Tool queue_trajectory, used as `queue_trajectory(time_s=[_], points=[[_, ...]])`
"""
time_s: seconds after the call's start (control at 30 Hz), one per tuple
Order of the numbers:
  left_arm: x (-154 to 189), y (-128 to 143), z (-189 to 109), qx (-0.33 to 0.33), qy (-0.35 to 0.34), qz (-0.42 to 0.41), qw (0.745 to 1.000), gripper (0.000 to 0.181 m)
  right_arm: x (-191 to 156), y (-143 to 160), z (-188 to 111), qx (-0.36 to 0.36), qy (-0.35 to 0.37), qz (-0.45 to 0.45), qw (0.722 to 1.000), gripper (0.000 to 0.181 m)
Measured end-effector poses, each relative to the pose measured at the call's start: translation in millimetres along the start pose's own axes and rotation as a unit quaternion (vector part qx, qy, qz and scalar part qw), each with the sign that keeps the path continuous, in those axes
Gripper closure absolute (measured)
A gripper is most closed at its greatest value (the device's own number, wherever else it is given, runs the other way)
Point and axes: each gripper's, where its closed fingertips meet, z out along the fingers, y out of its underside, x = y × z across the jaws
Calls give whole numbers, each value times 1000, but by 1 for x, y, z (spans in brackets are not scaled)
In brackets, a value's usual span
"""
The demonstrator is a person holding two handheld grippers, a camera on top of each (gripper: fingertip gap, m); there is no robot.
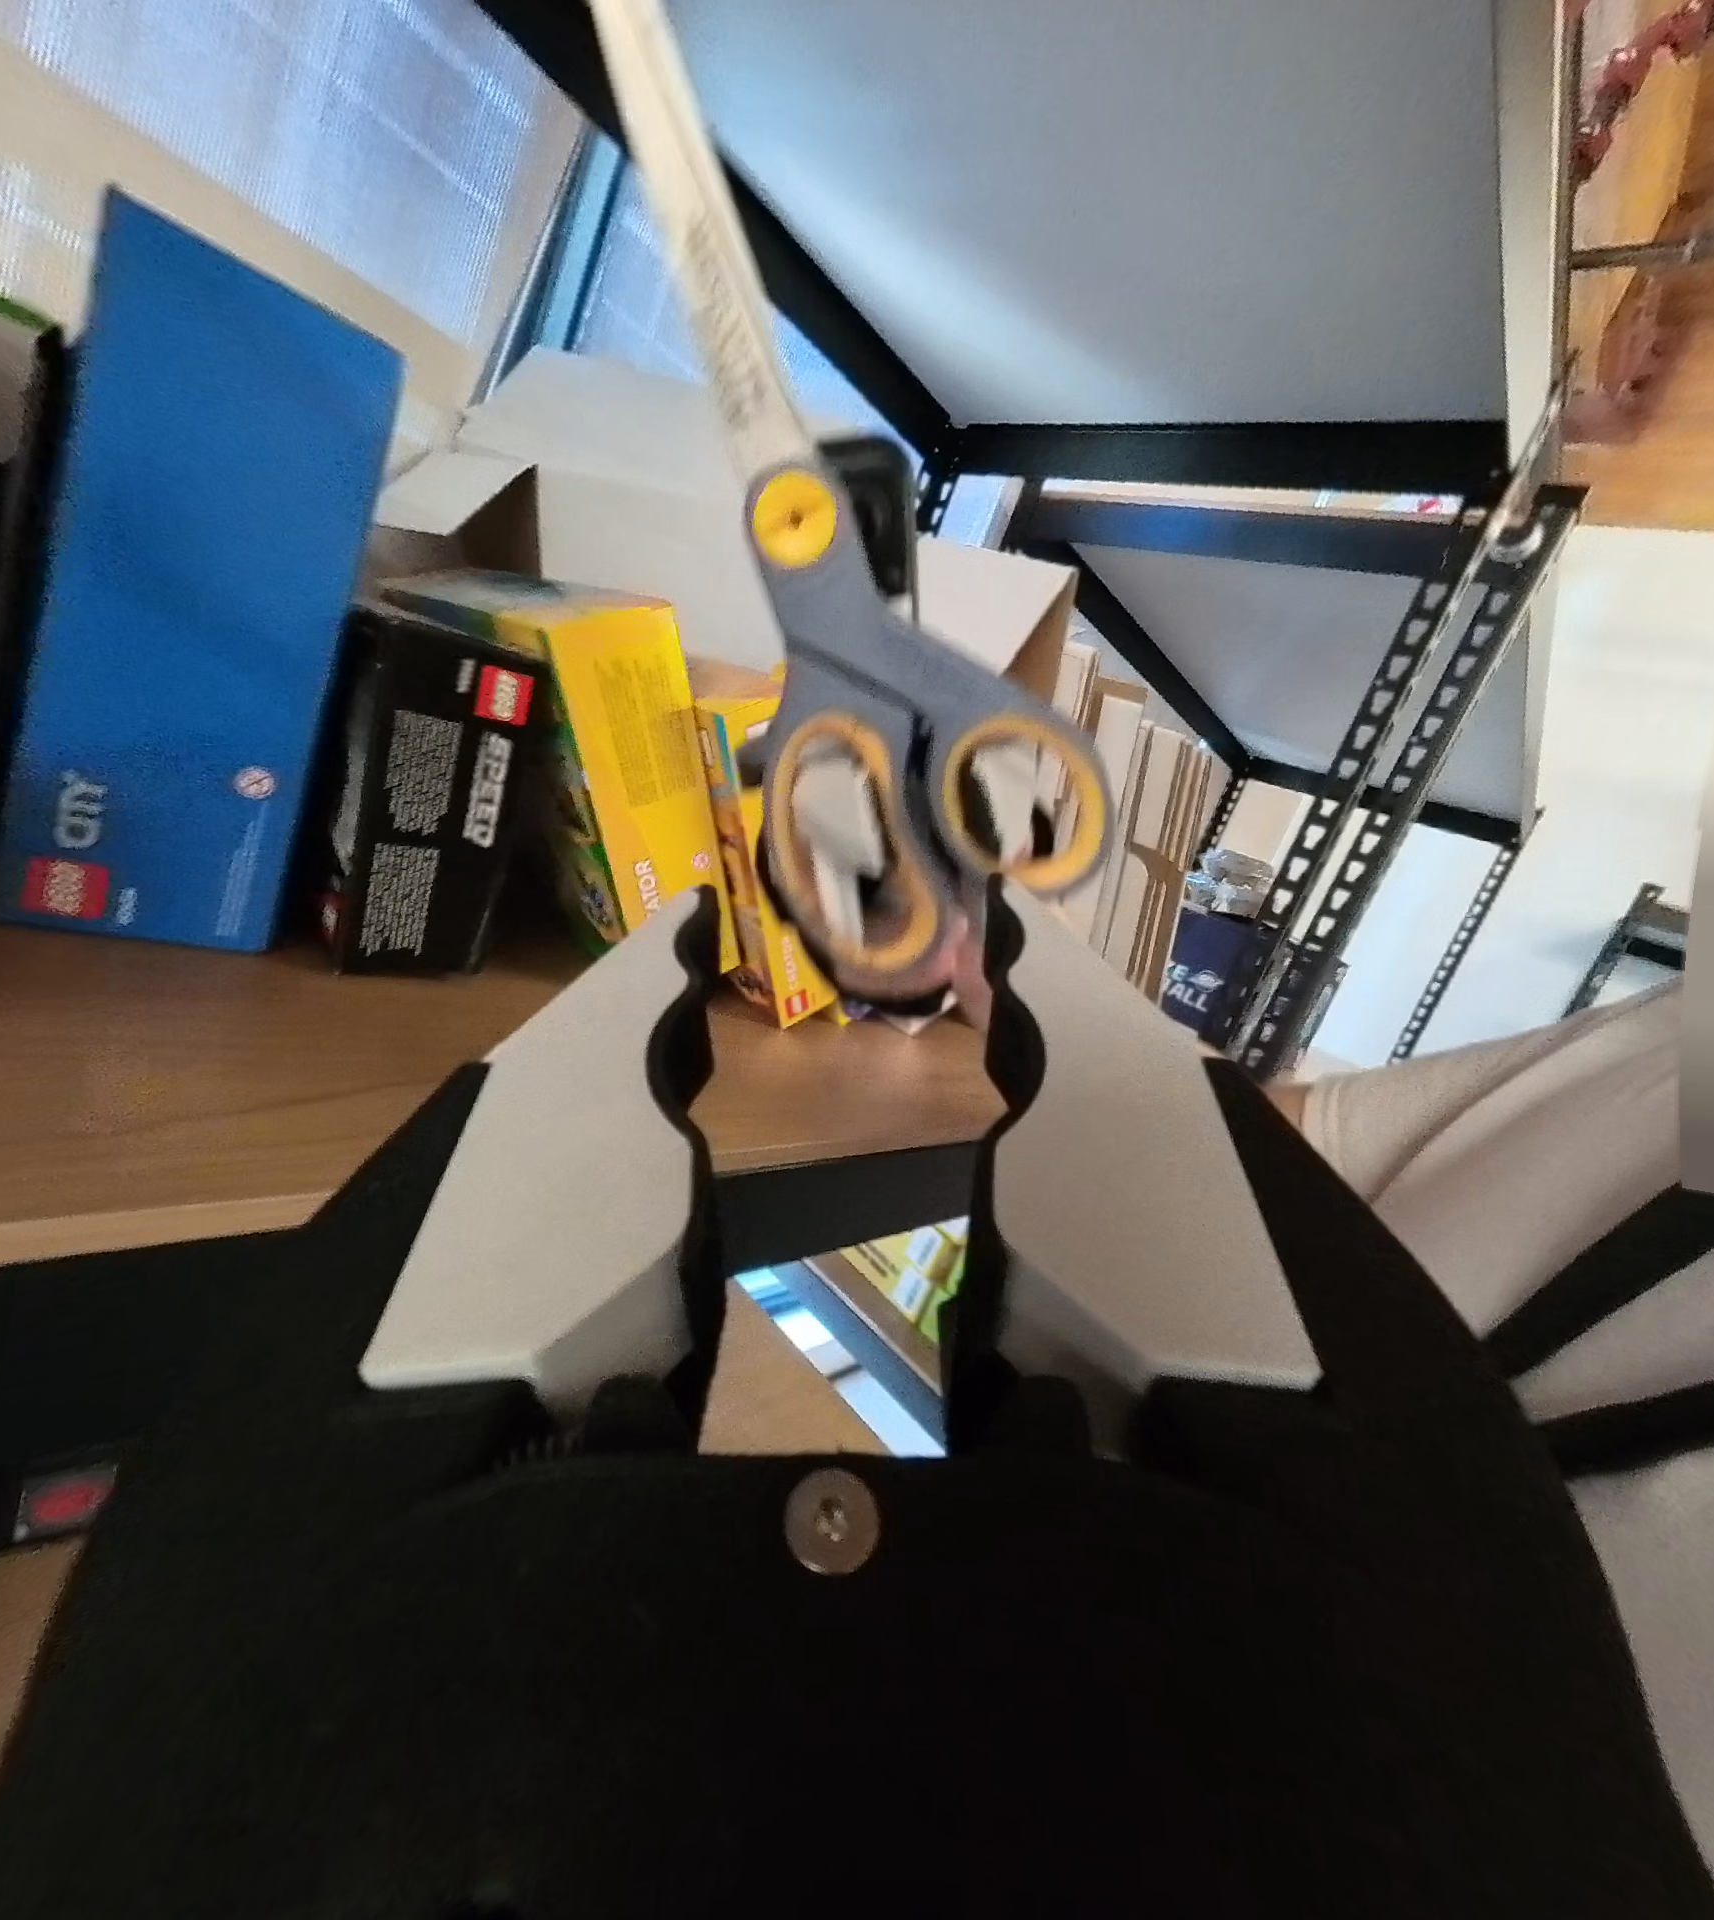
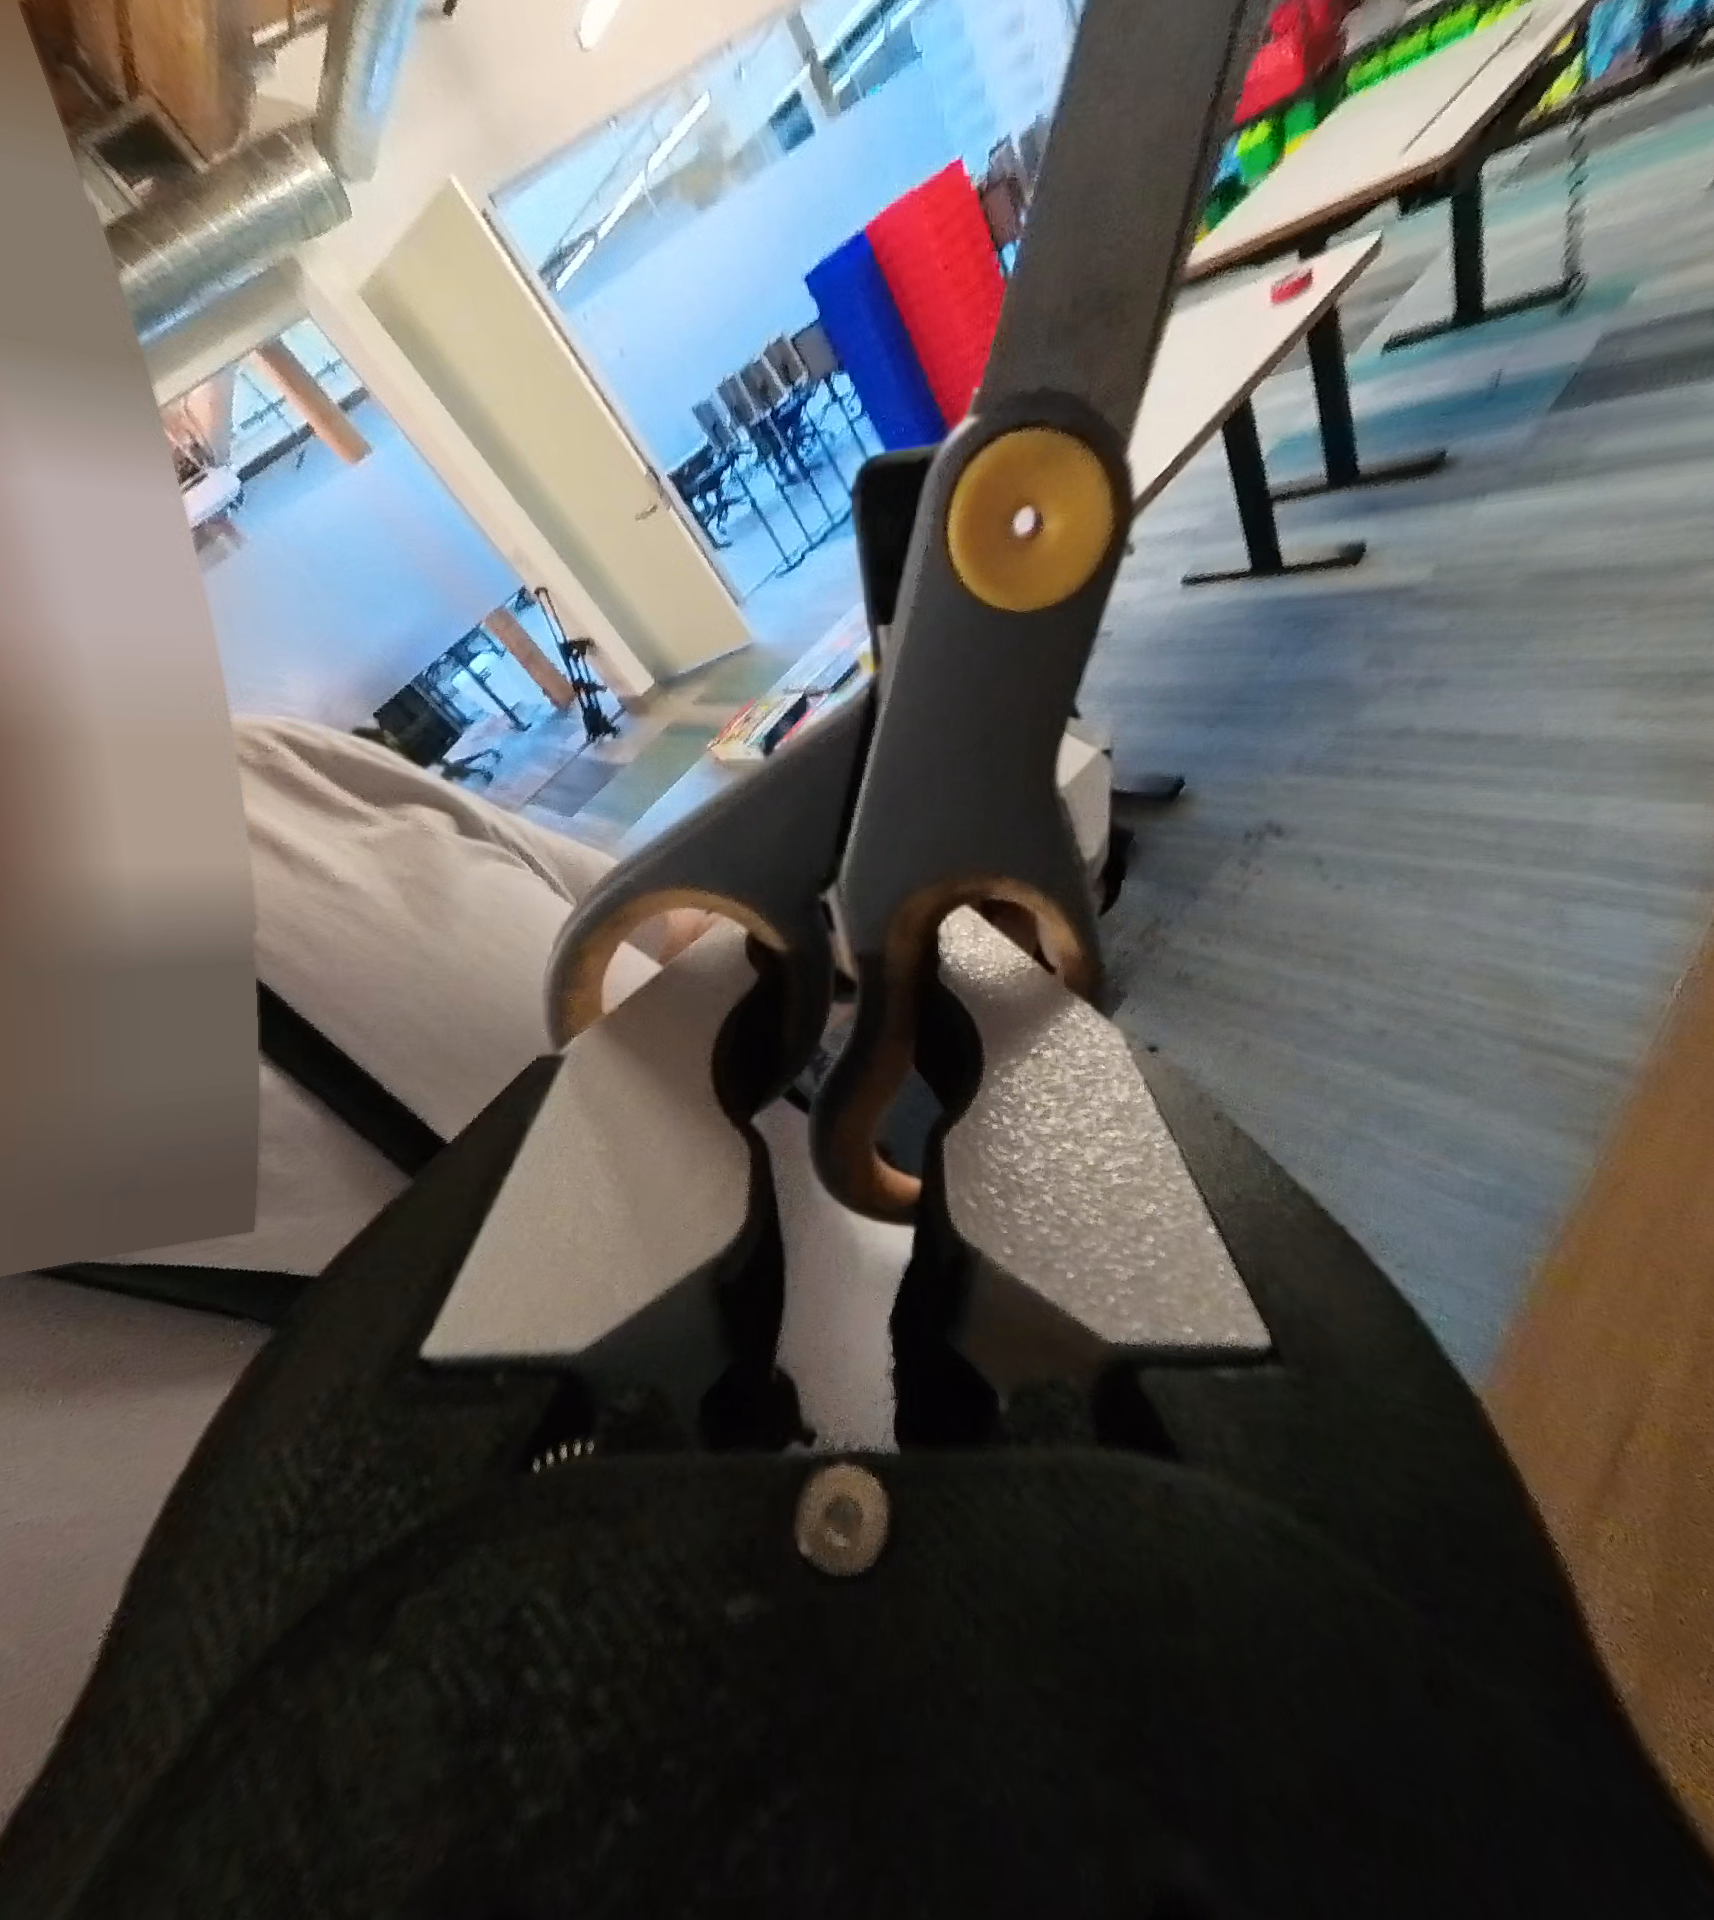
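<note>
Gripped between our right hand-held gripper's (image 2: 848, 1023) grey fingers (image 2: 1061, 1132), the grey-and-yellow scissors (image 2: 978, 665) stood nearly upright, one finger threaded through a handle loop and the other loop hooked over the opposite finger. From the left wrist view we saw the same scissors (image 1: 868, 665) blurred, just beyond our left hand-held gripper (image 1: 848, 925), whose fingers (image 1: 604, 1049) stood apart, holding nothing; whether its tips touched the handles we could not tell. Behind, a blue box (image 1: 198, 582), a black box (image 1: 427, 790) and yellow boxes (image 1: 624, 769) stood on a wooden counter (image 1: 209, 1070) beside black metal shelving (image 1: 1393, 727).
</note>
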Motion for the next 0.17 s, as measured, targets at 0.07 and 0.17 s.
queue_trajectory(time_s=[0.07,0.17], points=[[-8,-4,-6,-5,-10,-8,1000,132,-2,-15,-5,-10,-18,21,1000,162],[-19,-11,-16,-2,-30,7,1000,136,-7,-39,-12,1,-63,87,994,162]])
